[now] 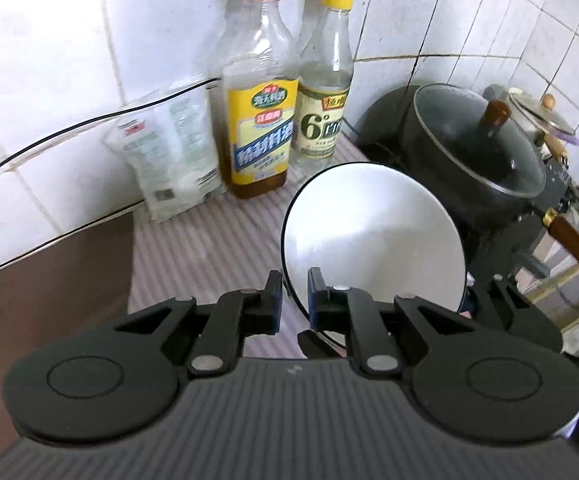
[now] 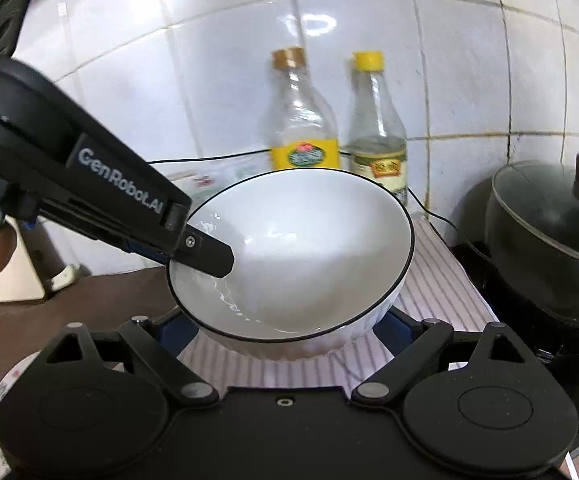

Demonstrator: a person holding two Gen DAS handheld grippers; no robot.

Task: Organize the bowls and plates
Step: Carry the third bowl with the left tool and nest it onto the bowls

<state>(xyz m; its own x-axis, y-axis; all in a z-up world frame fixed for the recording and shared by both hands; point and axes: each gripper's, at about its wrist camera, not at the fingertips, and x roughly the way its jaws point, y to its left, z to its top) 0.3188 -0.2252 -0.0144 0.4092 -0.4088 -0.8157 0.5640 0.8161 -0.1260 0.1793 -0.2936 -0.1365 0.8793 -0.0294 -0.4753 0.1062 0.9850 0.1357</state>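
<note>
Both tongs work one white bowl (image 2: 309, 248): left tongs (image 1: 295, 294) pinch its rim, right tongs (image 2: 285, 328) gape beneath.

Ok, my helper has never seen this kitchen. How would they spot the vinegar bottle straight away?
Find the white tiled wall behind the striped cloth. Two bottles stand there side by side. It is the slimmer vinegar bottle, nearer the black pot, with a bright yellow cap and clear liquid, unlike the brown-capped oil bottle.

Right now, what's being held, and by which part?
The left gripper pinches the white bowl by its rim. The right gripper is open beneath it, holding nothing.
</note>
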